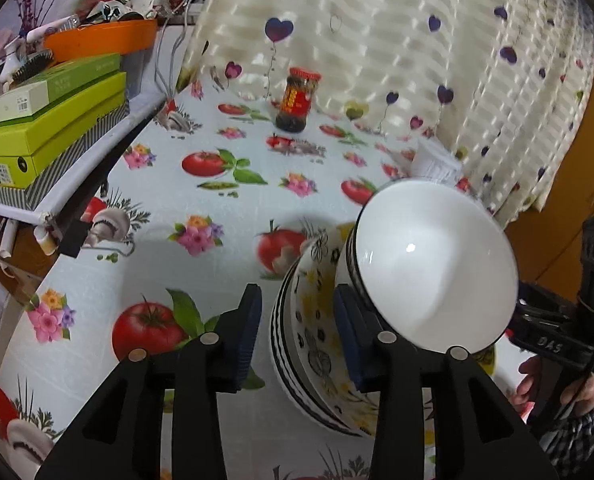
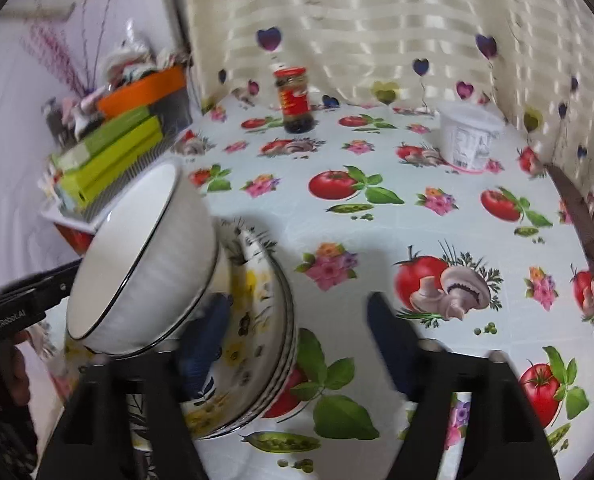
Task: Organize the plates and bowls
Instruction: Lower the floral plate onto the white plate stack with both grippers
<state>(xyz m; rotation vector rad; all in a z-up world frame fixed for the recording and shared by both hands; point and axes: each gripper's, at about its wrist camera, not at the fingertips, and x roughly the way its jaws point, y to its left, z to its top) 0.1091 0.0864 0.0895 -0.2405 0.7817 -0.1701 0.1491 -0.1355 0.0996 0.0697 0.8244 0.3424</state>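
The white bowl (image 1: 433,268) is seen tilted on its side, leaning on a stack of flower-patterned plates (image 1: 309,344) that rests on the bench (image 1: 201,288). The stack seems already gathered, several rims being nested one in another, so most of the sorting is judged done; what appears left is to settle the bowl upright on or beside the plates. No other loose plates or bowls are shown.

The left gripper (image 1: 297,336) is held with its fingers part open; the stack's edge lies between them, one pad close against the bowl's foot, and no firm grip can be made out. The right gripper (image 2: 297,340) is seen with fingers wide; one blurred pad lies over the plates near the bowl, the other over bare cloth, nothing being held.

The bowl is glossy glazed ceramic, deep and round, with a thin dark line at the rim. The plates are shallow, glazed, with black-striped edges and yellow flowers. The bench is covered with a smooth printed cloth of tomatoes and mushrooms.
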